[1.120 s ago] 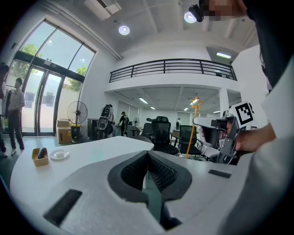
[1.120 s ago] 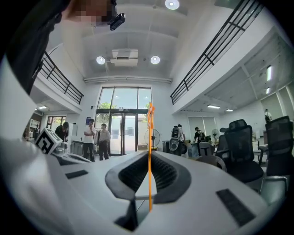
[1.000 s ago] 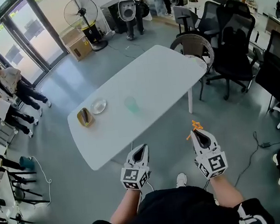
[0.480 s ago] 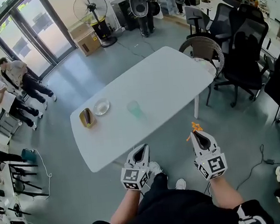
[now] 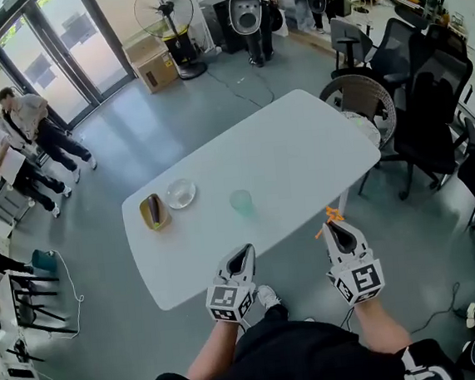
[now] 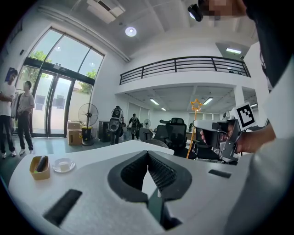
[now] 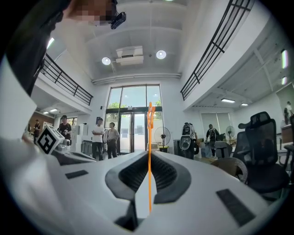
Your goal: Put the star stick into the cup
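The star stick (image 5: 332, 215) is a thin orange rod with a star on top, standing upright in my right gripper (image 5: 335, 228). In the right gripper view the jaws are shut on the stick (image 7: 149, 133), which rises between them. A pale green see-through cup (image 5: 241, 201) stands upright on the white table (image 5: 300, 145), ahead and left of that gripper. My left gripper (image 5: 242, 255) hovers over the table's near edge, and its own view shows the gripper (image 6: 148, 153) shut and empty. From there the star (image 6: 196, 104) shows to the right.
A yellow container (image 5: 153, 211) and a small glass dish (image 5: 180, 193) sit at the table's left end. Office chairs (image 5: 430, 108) and a wicker chair (image 5: 362, 98) stand at the right. A fan (image 5: 161, 8), a cardboard box (image 5: 154, 63) and people (image 5: 22, 122) are farther off.
The table and cup have come nearer and lower in the head view as the person walks toward them. Both grippers keep their pose, the stick still held.
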A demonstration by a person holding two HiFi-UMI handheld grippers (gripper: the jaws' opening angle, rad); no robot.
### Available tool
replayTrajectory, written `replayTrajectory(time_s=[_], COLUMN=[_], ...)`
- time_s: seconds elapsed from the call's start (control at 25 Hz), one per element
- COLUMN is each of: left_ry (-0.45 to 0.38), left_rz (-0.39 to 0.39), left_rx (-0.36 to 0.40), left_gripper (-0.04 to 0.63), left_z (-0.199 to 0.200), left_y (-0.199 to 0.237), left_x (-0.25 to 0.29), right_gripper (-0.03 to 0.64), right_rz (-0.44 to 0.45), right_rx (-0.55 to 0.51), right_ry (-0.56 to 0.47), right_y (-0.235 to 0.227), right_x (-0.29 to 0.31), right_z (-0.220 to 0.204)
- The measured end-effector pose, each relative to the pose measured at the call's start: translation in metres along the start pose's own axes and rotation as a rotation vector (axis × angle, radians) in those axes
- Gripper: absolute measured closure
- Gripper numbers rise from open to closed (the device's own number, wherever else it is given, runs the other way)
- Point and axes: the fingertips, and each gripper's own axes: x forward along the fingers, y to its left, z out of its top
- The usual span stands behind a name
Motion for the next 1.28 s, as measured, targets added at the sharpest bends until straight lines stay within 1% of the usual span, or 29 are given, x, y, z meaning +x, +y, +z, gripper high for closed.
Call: replayTrajectory(time_s=[0.24, 0.4, 0.52, 0.68, 0.88, 1.04, 1.28], left_ry=[-0.011, -0.013, -0.009, -0.025, -0.032, -0.015, -0.003], left_rz=[0.014, 0.012, 0.009, 0.015, 0.031, 0.042, 0.092], left_rx=[-0.005, -0.010, -0.019, -0.020, -0.025, -0.027, -0.038], left_gripper=[0.588, 0.588, 0.588, 0.588, 0.588, 0.588, 0.588], left_z=[0.016, 0.018, 0.017, 0.023, 0.024, 0.021, 0.022], left_y=[0.058, 0.092, 0.116, 0.148, 0.165, 0.178, 0.193], left_x=[0.018, 0.026, 0.027, 0.030, 0.038, 0.041, 0.055], right_gripper=[0.595, 0.595, 0.597, 0.595, 0.597, 0.595, 0.595], right_rz=[0.020, 0.037, 0.048, 0.054, 0.073, 0.097, 0.163], right_rx=[-0.007, -0.011, -0.018, -0.027, -0.027, -0.021, -0.015], right_ry=[-0.009, -0.015, -0.008, -0.011, -0.007, -0.010, 0.004], right_y=[0.012, 0.028, 0.043, 0.056, 0.057, 0.063, 0.059], right_x=[0.069, 0.115, 0.142, 0.172, 0.193, 0.214, 0.242], right_z=[0.010, 0.014, 0.015, 0.017, 0.013, 0.014, 0.008])
